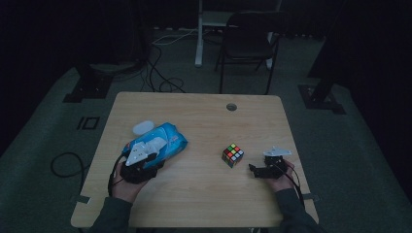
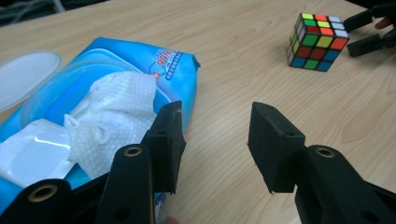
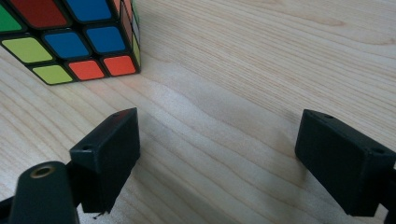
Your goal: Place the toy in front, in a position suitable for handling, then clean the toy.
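My left claw [image 2: 215, 140] hangs released beside the wipes pack [image 1: 163, 141] near the bench's [image 1: 204, 194] left edge, lined up for the protruding wipe [image 2: 114, 105]; right claw [image 3: 217, 154] waits released by the cube [image 1: 232, 155].

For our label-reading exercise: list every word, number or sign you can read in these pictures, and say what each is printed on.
"999": red digits on the blue wet wipes pack, near its top corner.
Small white print beside and under those digits on the pack: too small and blurred to read.
Rubik's cube: plain coloured stickers, no writing.
Wooden table: no text.
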The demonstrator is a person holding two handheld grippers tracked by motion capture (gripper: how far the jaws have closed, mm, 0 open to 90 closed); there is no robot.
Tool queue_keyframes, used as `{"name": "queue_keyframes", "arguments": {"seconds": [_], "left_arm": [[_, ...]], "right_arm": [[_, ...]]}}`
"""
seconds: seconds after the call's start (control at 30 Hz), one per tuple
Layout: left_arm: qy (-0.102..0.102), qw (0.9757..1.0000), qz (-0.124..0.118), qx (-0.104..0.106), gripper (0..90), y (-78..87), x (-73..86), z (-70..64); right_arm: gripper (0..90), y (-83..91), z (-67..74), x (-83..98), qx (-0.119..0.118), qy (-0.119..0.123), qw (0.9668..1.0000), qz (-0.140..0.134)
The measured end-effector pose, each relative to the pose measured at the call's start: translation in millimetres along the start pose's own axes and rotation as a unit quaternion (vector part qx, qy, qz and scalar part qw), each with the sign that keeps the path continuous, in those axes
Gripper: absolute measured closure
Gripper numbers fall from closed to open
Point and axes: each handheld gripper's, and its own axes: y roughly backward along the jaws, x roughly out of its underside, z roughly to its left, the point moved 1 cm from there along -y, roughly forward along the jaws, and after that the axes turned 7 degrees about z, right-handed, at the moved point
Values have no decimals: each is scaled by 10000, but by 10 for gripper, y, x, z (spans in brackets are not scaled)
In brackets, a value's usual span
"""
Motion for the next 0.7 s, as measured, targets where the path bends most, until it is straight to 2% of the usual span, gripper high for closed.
{"name": "queue_keyframes", "arguments": {"seconds": [0.17,0.43,0.7], "left_arm": [[-23,10000,25,-13,555,-21,-37,21],[52,10000,51,1,549,-75,-74,48],[117,9998,69,-150,470,-115,-103,78]], "right_arm": [[143,0,0,0,0,1,10000,0],[142,0,0,0,0,1,10000,0],[142,0,0,0,-1,1,10000,1]]}}
